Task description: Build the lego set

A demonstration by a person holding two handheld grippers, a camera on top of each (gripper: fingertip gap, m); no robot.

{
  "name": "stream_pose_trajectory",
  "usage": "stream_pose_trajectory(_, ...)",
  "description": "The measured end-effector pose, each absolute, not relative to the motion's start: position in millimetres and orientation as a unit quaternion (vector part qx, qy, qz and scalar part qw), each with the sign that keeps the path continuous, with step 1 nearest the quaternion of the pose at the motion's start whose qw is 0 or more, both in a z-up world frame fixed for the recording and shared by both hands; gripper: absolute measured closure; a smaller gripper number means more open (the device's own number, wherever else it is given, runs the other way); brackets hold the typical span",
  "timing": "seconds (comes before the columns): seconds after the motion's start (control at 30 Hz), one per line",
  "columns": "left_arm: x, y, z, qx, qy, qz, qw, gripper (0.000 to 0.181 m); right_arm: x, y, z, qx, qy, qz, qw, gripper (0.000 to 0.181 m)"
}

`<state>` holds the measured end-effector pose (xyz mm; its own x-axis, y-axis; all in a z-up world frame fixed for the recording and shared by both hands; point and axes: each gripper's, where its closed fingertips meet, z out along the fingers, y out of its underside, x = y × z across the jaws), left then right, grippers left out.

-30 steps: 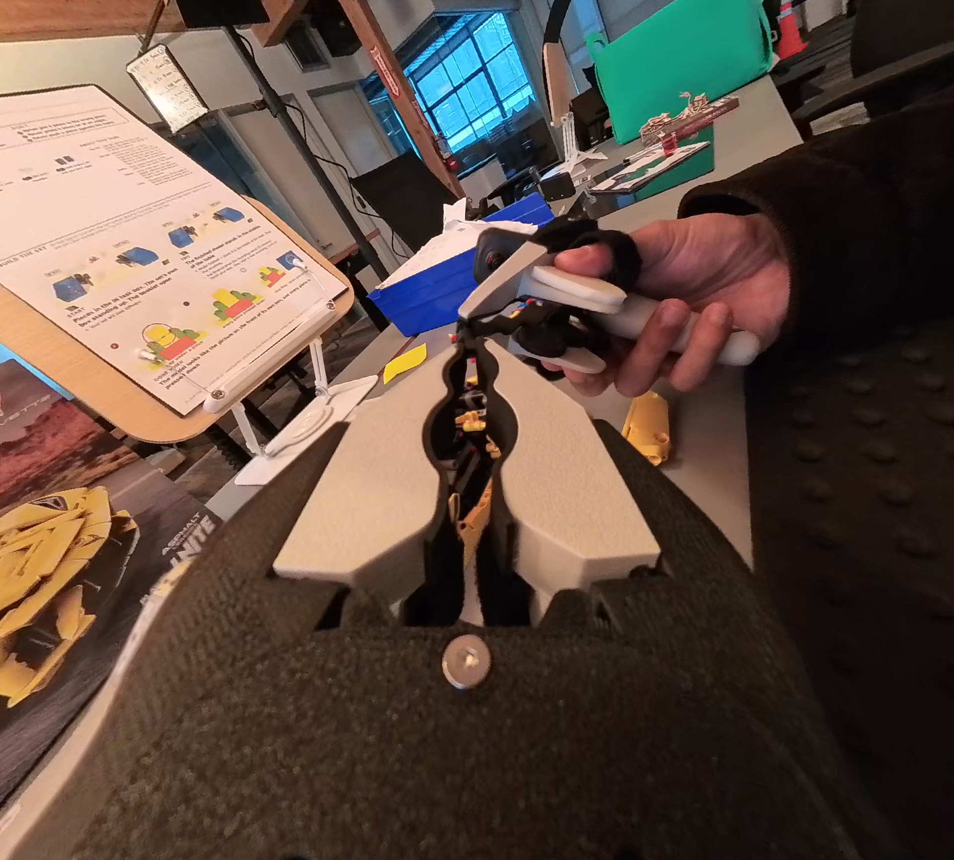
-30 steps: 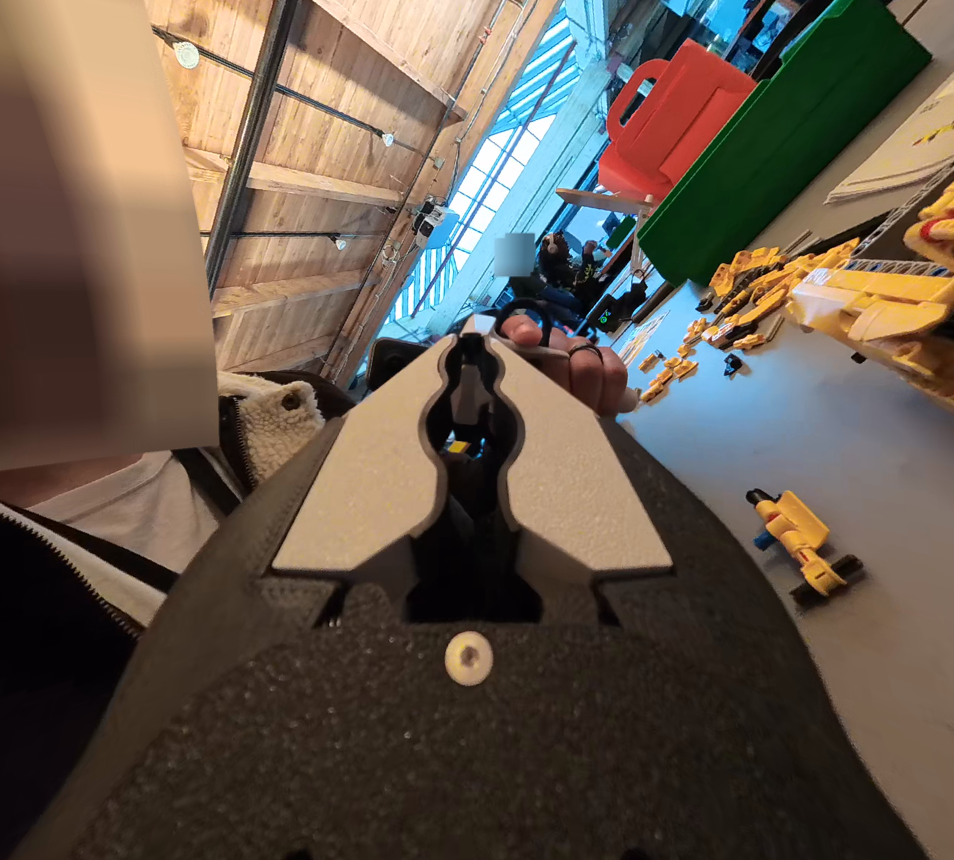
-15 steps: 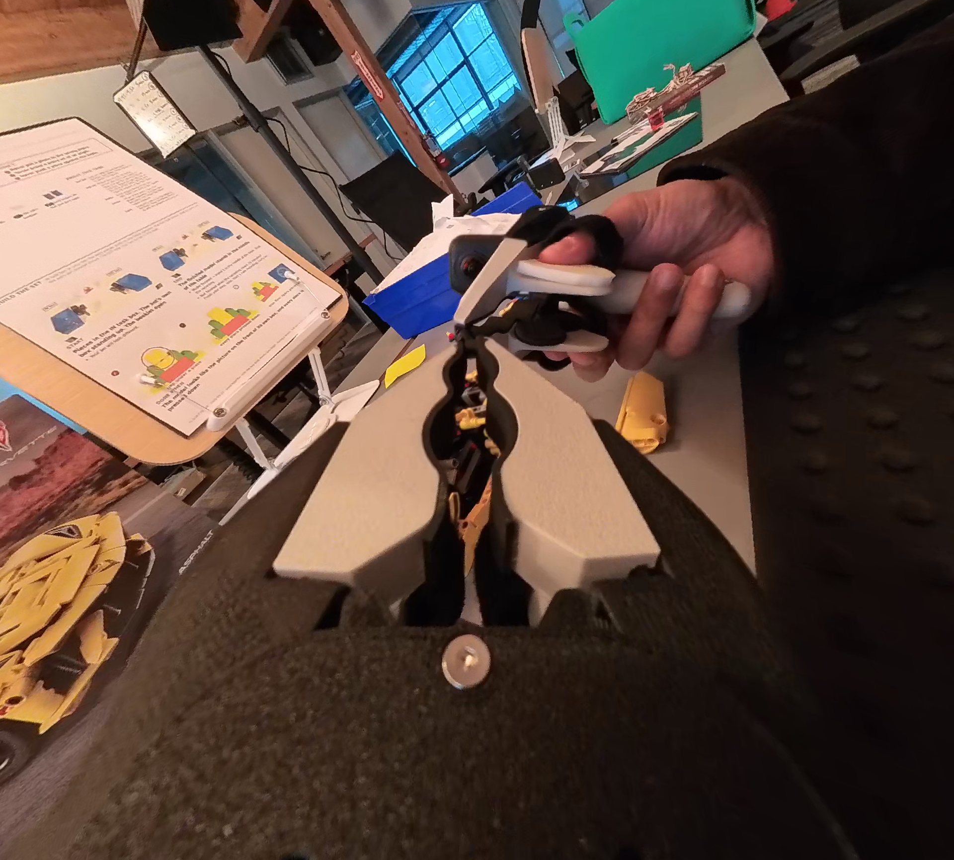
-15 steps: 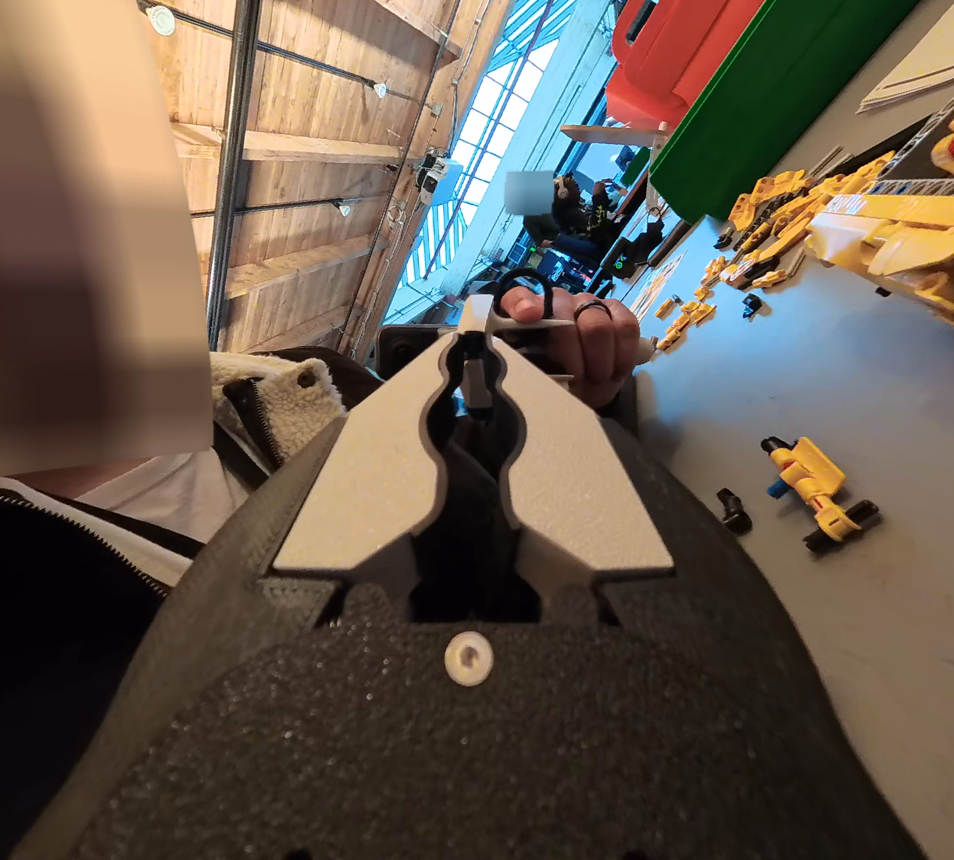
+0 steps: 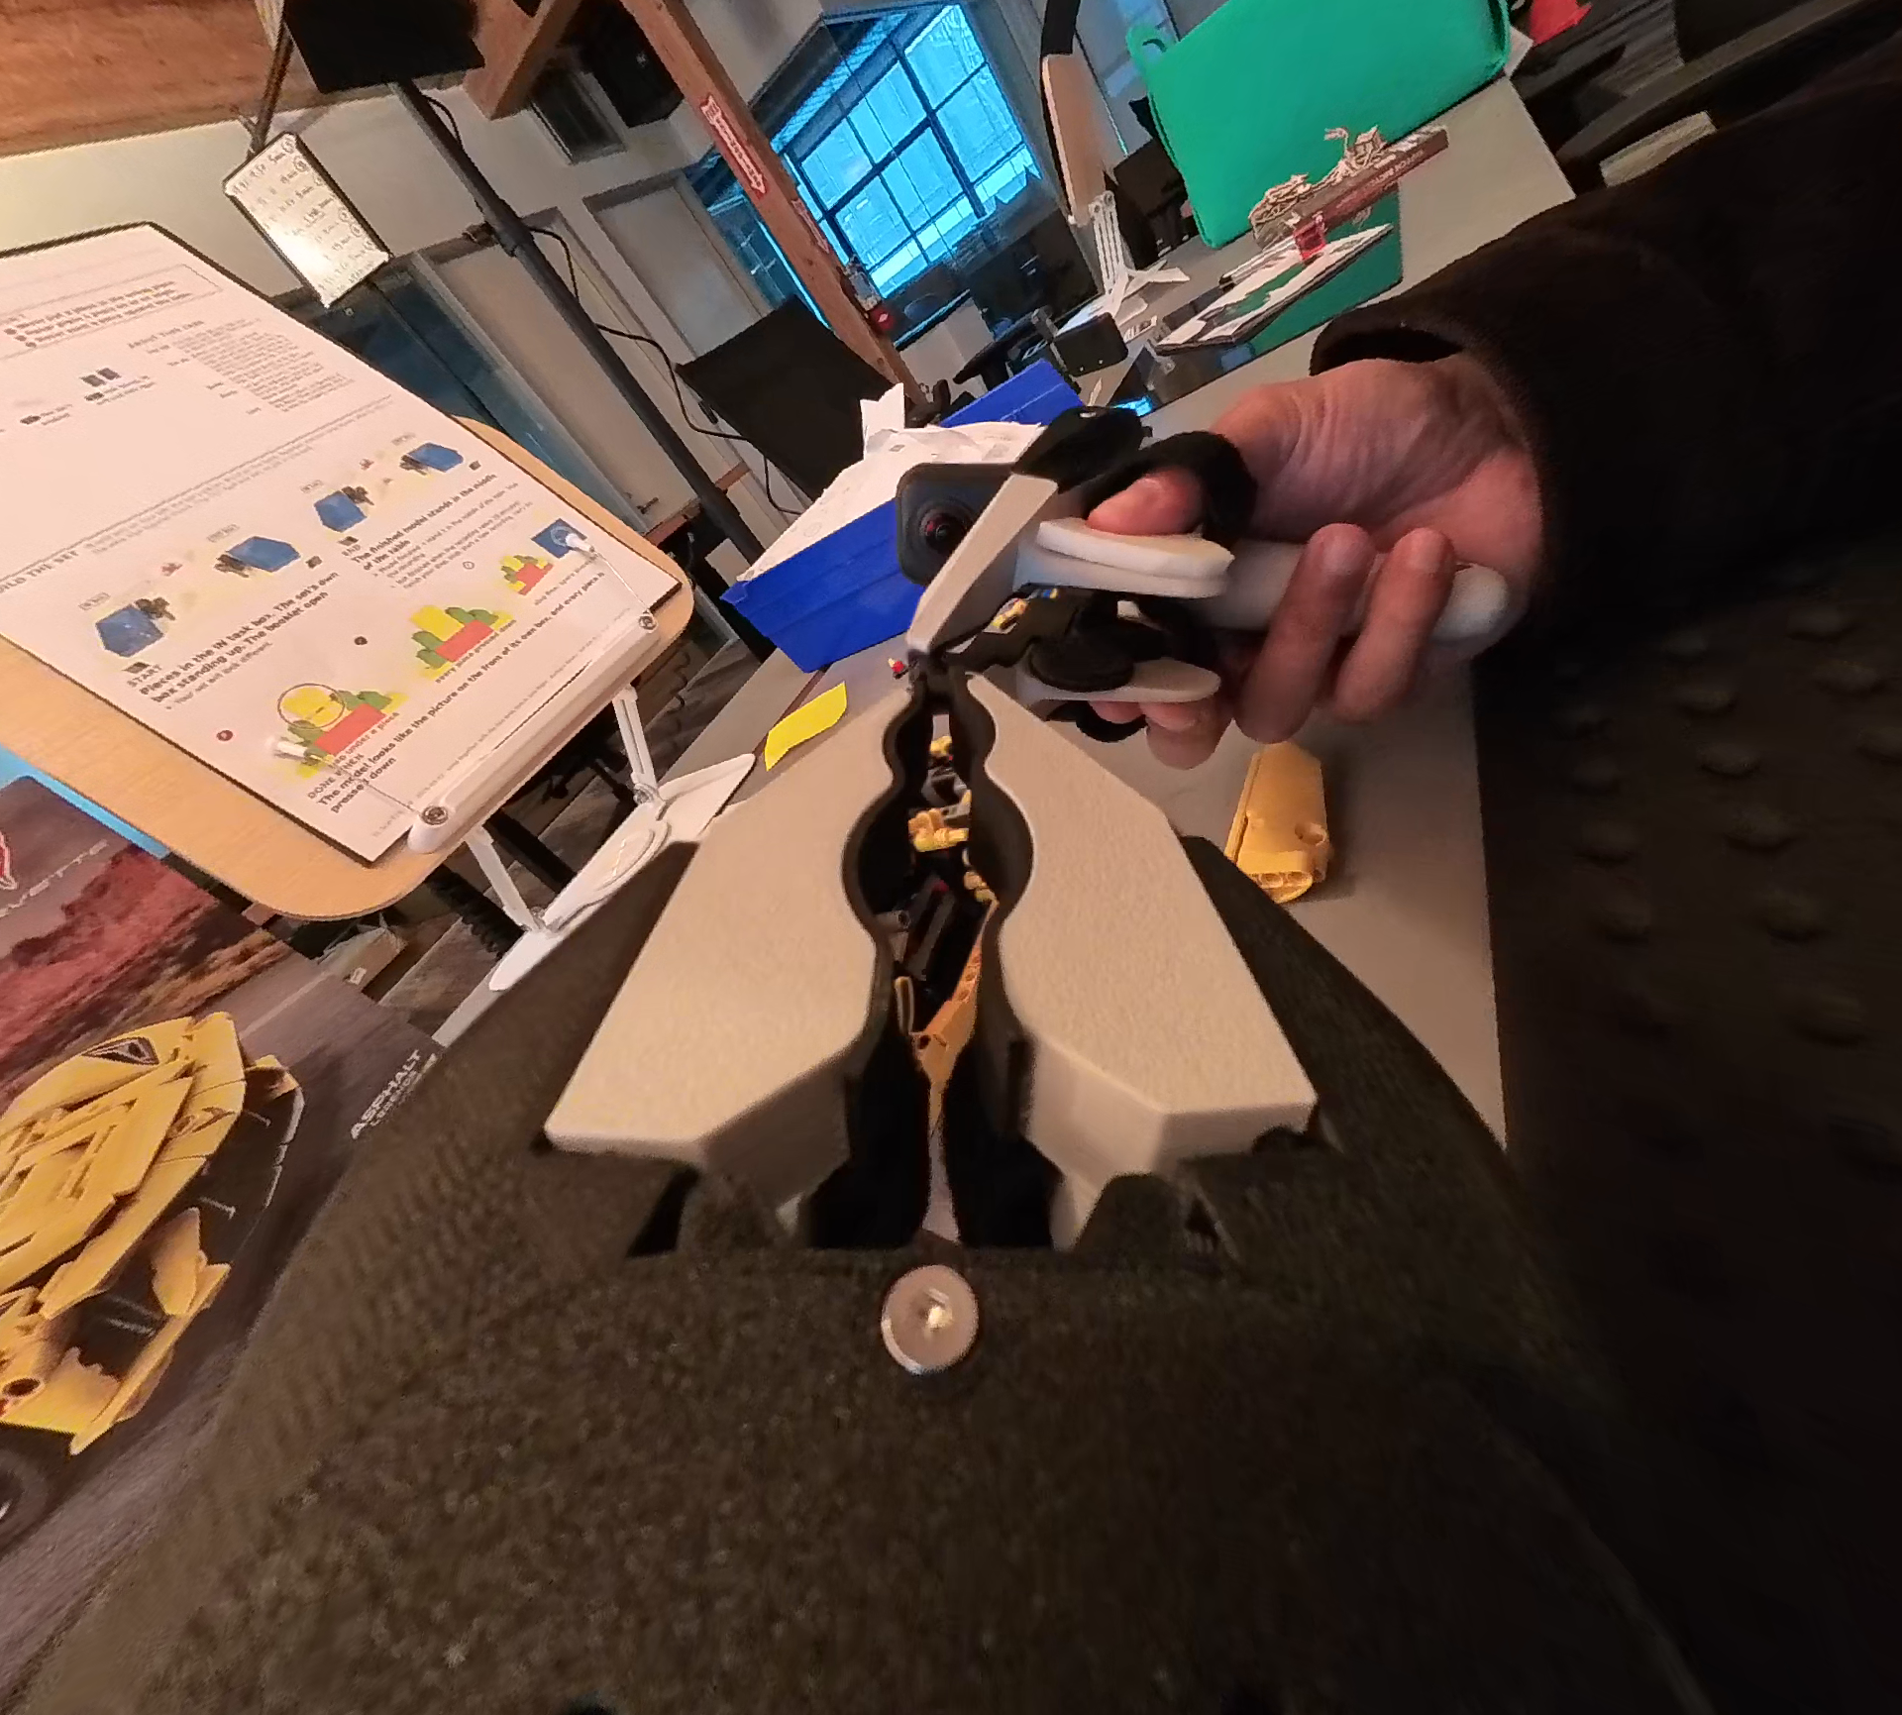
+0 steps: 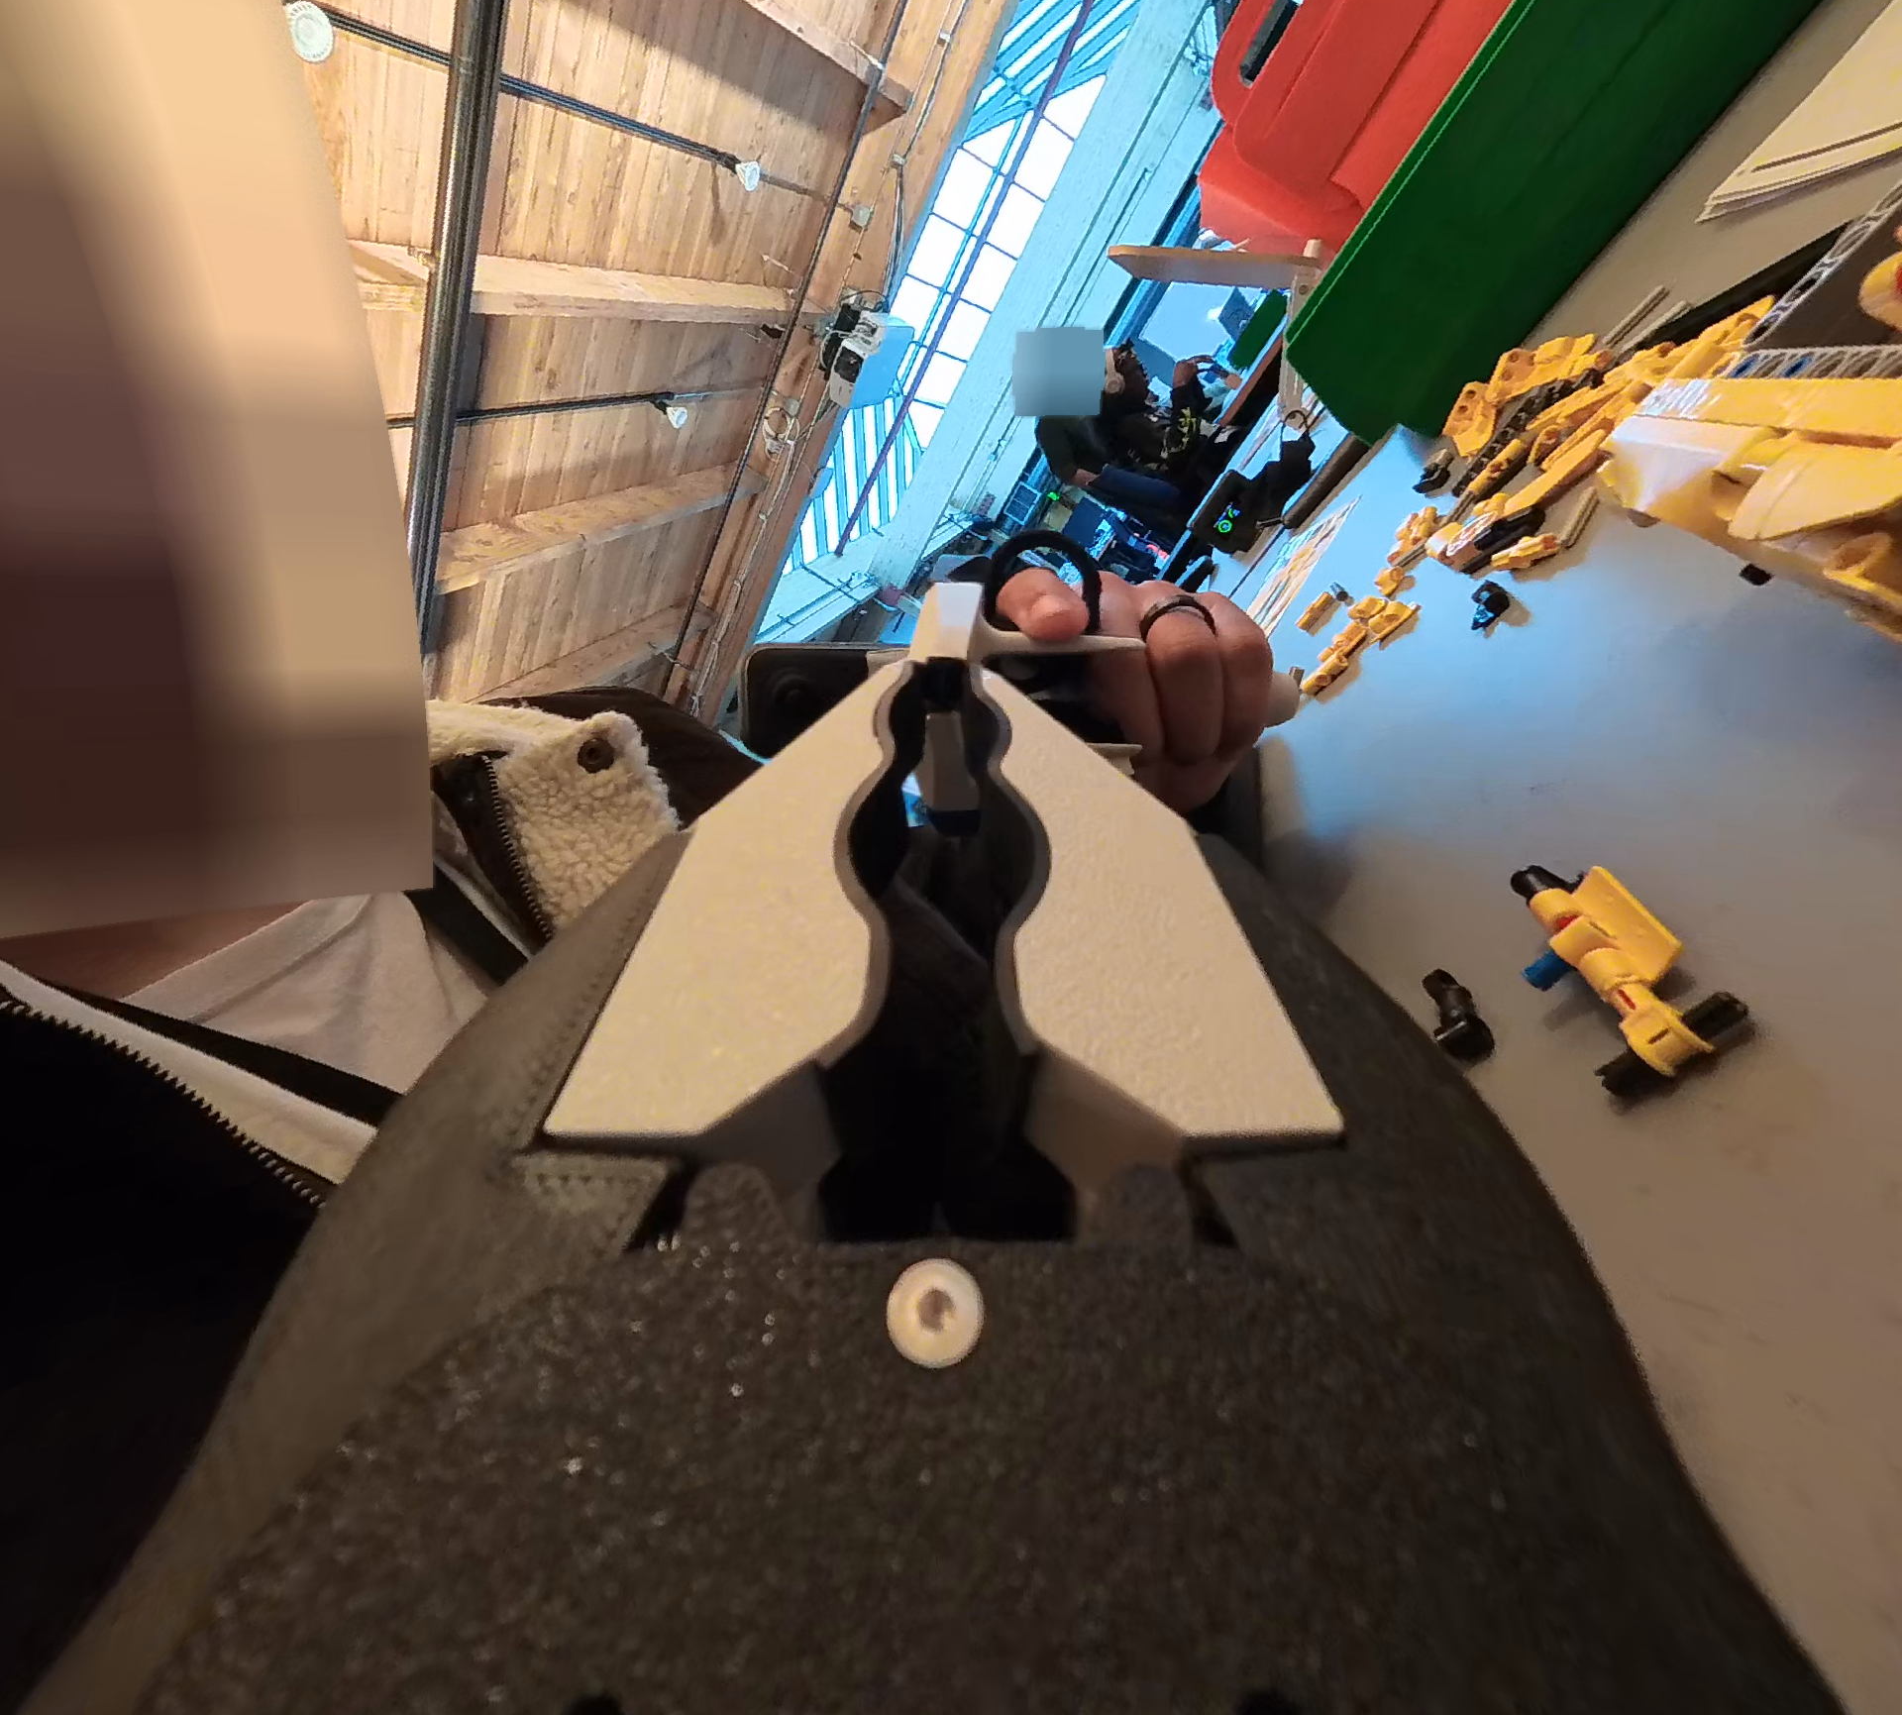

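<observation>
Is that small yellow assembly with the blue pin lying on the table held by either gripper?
No, the yellow assembly lies free on the grey table.

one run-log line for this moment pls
left gripper: shut on yellow-and-black lego sub-assembly | right gripper: shut, tip to tip with left | loose yellow lego panel: on grey table

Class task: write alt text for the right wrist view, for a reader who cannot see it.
The right tongs, shut, meet the tip of the left tongs, held by a hand, above a grey table. Yellow lego pieces and a small yellow assembly lie on the table.
</observation>
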<state>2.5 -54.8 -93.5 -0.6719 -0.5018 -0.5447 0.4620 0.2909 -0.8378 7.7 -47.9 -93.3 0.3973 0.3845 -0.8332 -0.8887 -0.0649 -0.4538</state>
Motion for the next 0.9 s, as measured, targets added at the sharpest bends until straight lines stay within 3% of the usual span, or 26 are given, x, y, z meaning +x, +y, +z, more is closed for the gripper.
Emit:
stream_pose_trajectory(0.4, 5.9, -53.6, -94.8, -0.029, 0.700, -0.597, 0.391, 0.178, 12.8, -47.4, -94.6, -0.522, 0.242, 0.516, 0.635, 0.175)
stream_pose_trajectory(0.53, 4.6, -53.1, -95.4, -0.026, 0.702, -0.598, 0.386, 0.178, 10.8, -53.0, -89.2, -0.526, 0.219, 0.520, 0.637, 0.155)
stream_pose_trajectory(0.73, 2.1, -55.5, -96.7, -0.018, 0.704, -0.596, 0.385, 0.178, 10.3, -52.4, -95.1, -0.535, 0.224, 0.522, 0.625, 0.173)
stream_pose_trajectory(0.9, 2.4, -56.2, -99.4, -0.014, 0.708, -0.590, 0.387, 0.178, 10.3, -52.5, -98.3, -0.542, 0.230, 0.521, 0.618, 0.175)
